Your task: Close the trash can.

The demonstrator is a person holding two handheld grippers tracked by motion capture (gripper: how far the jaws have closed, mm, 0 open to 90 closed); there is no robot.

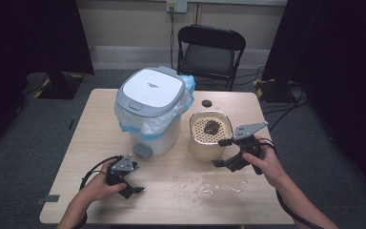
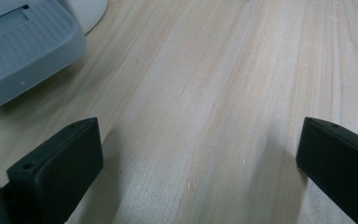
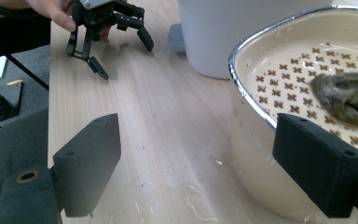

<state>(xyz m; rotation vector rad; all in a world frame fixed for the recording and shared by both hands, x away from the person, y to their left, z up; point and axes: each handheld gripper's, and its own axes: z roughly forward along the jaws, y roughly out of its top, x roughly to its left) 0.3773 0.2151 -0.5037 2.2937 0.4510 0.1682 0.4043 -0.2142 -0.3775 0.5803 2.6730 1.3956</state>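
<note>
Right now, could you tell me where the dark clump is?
In the high view, the dark clump lies inside the strainer basin, right of the bin, just beyond the right gripper.

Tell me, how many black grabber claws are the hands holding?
2. The left black two-jaw gripper is open above the pale wooden table near the front edge. The right black two-jaw gripper is open beside the cream strainer bowl.

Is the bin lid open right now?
No, in the high view the bin has its white lid lying flat and shut on top, with the bag's edge pinched under it.

Wooden table (image 1: pixel 95 143): bin (image 1: pixel 151 110), colander (image 1: pixel 210 135), cap (image 1: pixel 206 103)
</note>
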